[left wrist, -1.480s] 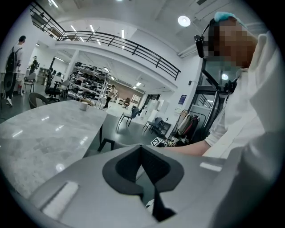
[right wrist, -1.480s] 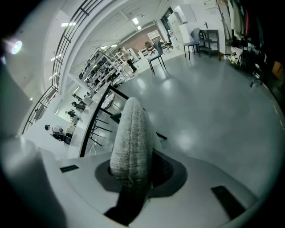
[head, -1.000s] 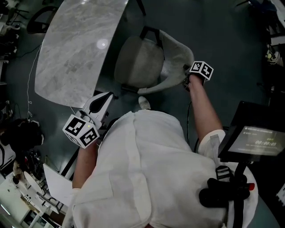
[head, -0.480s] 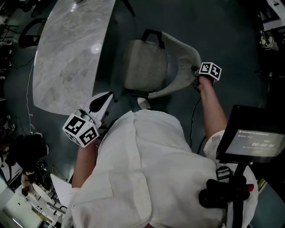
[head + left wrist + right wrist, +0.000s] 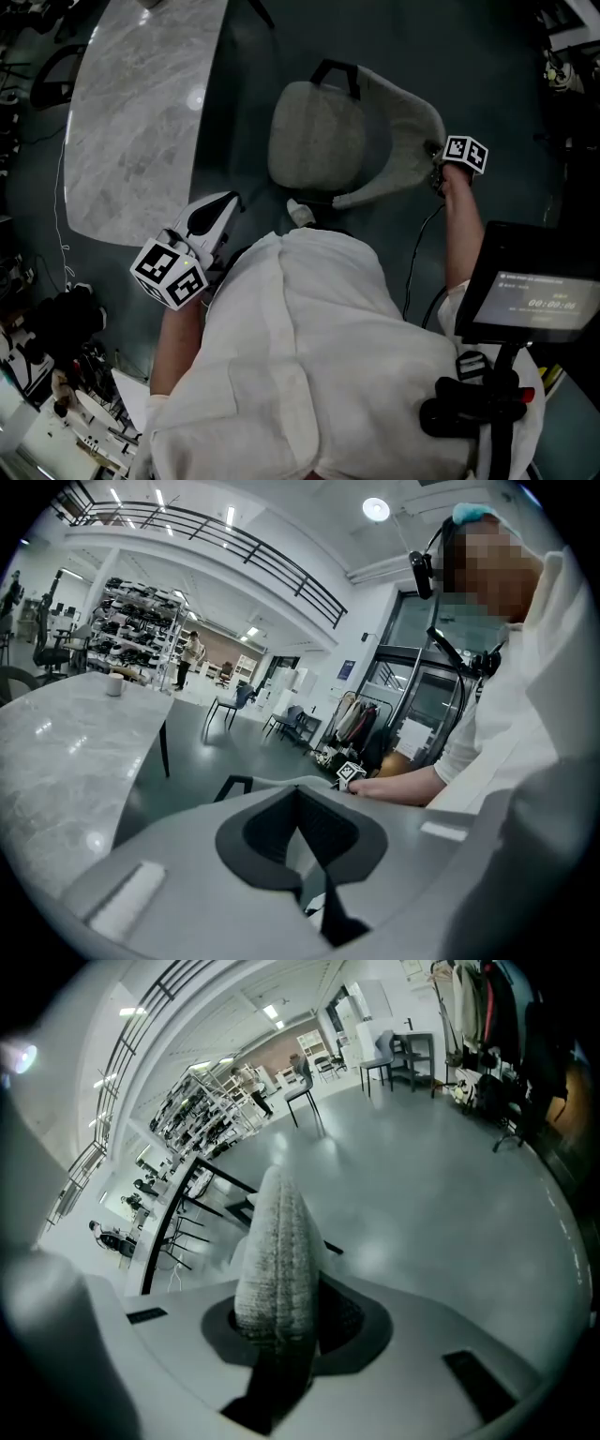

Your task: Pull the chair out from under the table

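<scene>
Two roles: right tongs [image 5: 437,174] pinch the chair backrest [image 5: 405,120] for dragging it from the worktop [image 5: 141,112]. Left tongs [image 5: 228,204] idle, pressed together.

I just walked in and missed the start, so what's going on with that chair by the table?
A person in a white shirt holds a gripper in each hand. The right gripper is clamped on the backrest of the grey chair, apparently to draw it away from the marble table. The chair stands clear of the table's edge, with floor showing between. The left gripper is empty, jaws together, near the table's corner.
</scene>
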Tool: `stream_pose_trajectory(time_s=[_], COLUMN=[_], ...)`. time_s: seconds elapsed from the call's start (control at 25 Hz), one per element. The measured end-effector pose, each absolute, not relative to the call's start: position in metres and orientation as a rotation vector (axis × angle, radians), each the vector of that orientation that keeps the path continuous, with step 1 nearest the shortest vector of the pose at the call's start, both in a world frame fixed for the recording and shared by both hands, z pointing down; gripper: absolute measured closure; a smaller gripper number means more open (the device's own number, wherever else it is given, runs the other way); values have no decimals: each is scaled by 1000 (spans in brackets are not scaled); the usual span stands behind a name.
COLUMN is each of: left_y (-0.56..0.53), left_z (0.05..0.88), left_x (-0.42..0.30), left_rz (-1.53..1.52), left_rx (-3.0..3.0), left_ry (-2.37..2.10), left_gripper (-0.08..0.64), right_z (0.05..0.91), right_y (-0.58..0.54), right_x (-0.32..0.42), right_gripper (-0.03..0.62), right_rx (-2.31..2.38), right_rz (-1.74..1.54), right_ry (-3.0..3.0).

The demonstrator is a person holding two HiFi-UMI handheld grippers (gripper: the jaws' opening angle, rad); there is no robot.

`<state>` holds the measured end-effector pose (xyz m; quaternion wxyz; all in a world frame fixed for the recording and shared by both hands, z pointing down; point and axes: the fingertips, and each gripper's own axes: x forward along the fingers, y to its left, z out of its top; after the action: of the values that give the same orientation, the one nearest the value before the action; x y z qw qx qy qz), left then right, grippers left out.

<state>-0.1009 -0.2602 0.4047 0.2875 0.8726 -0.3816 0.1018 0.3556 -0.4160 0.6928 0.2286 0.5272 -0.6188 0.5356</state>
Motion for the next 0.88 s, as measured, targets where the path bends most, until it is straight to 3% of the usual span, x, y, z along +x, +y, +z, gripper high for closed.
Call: stream_pose_trajectory(time_s=[0.56, 0.88], left_y=[-262, -238], left_z=[413, 413], left_x=[-84, -76], left_rz=[299, 278], left_rx=[2279, 2296], left_ry=[-1005, -1002], left_gripper=[554, 552], right_z=[696, 683], right_y=[-419, -407], right_x=[393, 411], right_gripper=[517, 446], right_rx=[1458, 1553], right_rz=[1445, 1341], right_ry=[-1680, -1650])
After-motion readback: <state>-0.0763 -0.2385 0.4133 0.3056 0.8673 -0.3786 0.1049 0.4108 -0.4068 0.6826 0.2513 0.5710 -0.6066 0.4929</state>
